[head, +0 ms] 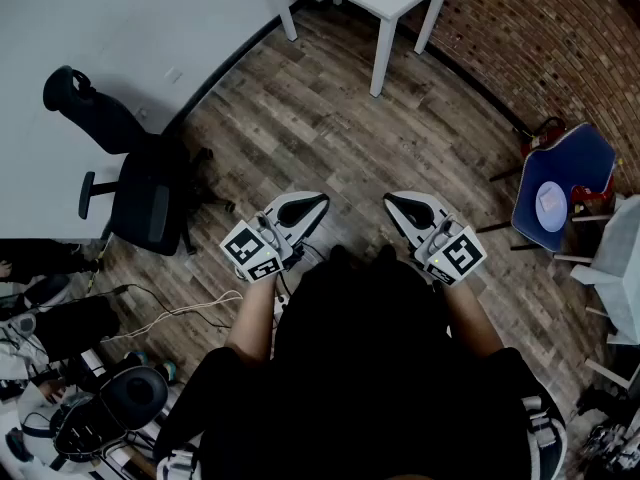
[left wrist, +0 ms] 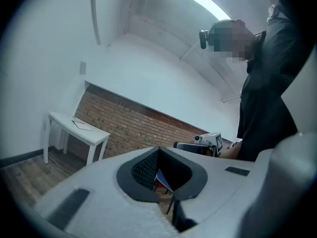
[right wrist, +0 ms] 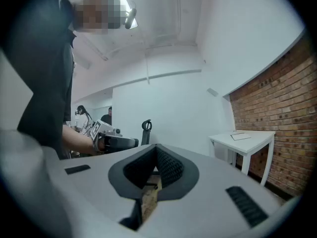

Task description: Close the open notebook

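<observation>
Clerk: Item one, the tools. State?

Checker: The left gripper (head: 308,204) has its jaws together with nothing between them. The right gripper (head: 402,204) is the same, closed and empty. The person holds both level at waist height, over the wood floor (head: 330,118).

Clerk: Item two, the notebook (right wrist: 240,136). Location?

Checker: It lies flat on the white table (right wrist: 258,141) by the brick wall (head: 540,38), well apart from both grippers. It looks spread open, but it is too small in the pictures to be sure. The office chair (head: 140,183) stands off to the person's left, clear of the way to the table.

Clerk: Handling notes?

Checker: Judged light and thin, with a bendy cover and loose leaves that may fan or crease. It will likely slide on the smooth tabletop if pushed from the side.

Clerk: Where to take hold?

Checker: At the free outer edge of one half, away from the fold. One jaw should go under that edge, nip lightly and swing it over. The other gripper is best pressed on the opposite half to stop the notebook skating. The jaws must open first, and the task is not yet begun.
</observation>
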A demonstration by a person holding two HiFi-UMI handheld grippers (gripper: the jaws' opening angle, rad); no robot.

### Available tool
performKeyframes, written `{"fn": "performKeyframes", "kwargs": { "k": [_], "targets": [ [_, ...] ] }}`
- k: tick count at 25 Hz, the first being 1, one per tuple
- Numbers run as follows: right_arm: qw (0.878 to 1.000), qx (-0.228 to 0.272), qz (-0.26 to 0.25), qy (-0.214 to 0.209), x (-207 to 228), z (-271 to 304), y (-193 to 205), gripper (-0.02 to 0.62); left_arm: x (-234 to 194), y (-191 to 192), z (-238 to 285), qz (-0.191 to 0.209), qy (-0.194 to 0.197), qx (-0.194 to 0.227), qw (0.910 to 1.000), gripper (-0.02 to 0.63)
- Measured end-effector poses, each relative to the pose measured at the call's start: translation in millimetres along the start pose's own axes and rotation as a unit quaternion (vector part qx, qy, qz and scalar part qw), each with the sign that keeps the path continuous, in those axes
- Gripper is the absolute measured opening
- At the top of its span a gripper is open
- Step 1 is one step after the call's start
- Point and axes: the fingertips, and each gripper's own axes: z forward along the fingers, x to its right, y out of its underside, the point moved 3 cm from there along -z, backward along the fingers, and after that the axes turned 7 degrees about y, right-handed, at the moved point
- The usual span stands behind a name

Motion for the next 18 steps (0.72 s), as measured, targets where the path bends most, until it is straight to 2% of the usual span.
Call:
{"fn": "performKeyframes", "kwargs": {
  "k": [5, 12, 18],
  "targets": [
    [1.000, -0.016, -0.001, -0.001, 11, 0, 11, -0.002, -4, 7, 2, 0.000, -0.010, 0.011, 0.9999, 0.015],
    [1.000, -0.025, -0.010, 0.001, -11, 33, 15, -0.003, -24, 9, -29, -0.002, -0.023, 0.016, 0.9996, 0.015],
    [0.999, -0.016, -0.001, 0.035, -4, 47, 5, -0.002, -43, 8, -50, 0.000, -0.018, 0.023, 0.9996, 0.015]
  ]
}}
